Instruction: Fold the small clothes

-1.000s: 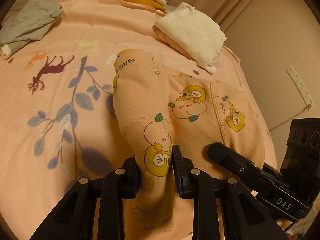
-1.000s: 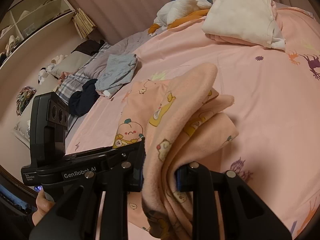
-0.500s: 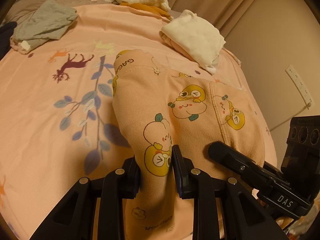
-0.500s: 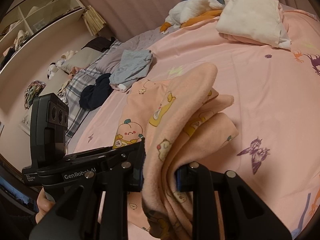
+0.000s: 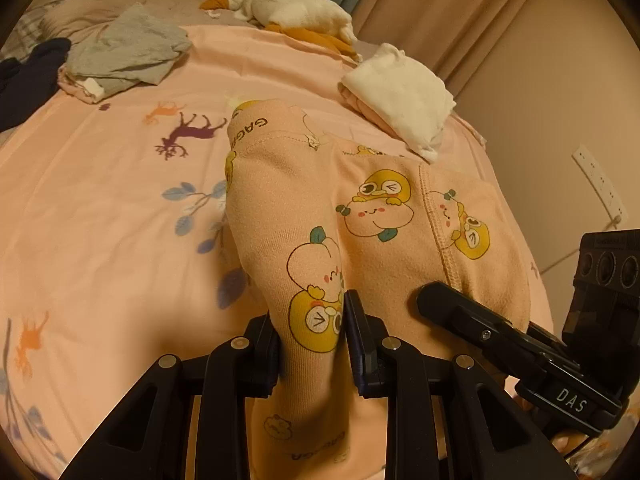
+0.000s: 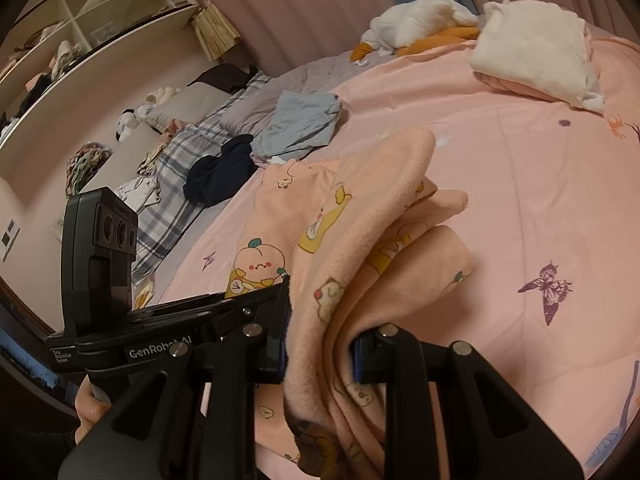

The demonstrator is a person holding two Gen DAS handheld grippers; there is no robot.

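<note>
A small peach garment (image 5: 384, 216) printed with cartoon peaches and yellow birds hangs between my two grippers above the pink bedspread (image 5: 100, 208). My left gripper (image 5: 312, 344) is shut on a bunched edge of it. My right gripper (image 6: 320, 348) is shut on several gathered layers of the same garment (image 6: 360, 216). The right gripper also shows in the left wrist view (image 5: 500, 332) at the garment's right edge. The left gripper shows in the right wrist view (image 6: 224, 316), close on the left.
A folded white and pink pile (image 5: 400, 104) lies at the bed's far right. A folded grey garment (image 5: 128, 52), a dark garment (image 5: 28, 76) and a white and orange heap (image 5: 296, 16) lie farther back. Shelves (image 6: 80, 20) stand on the left wall.
Both grippers have carried the garment along the bed; the bedspread print and the piles have shifted right and nearer in the views. The grips have not changed.
</note>
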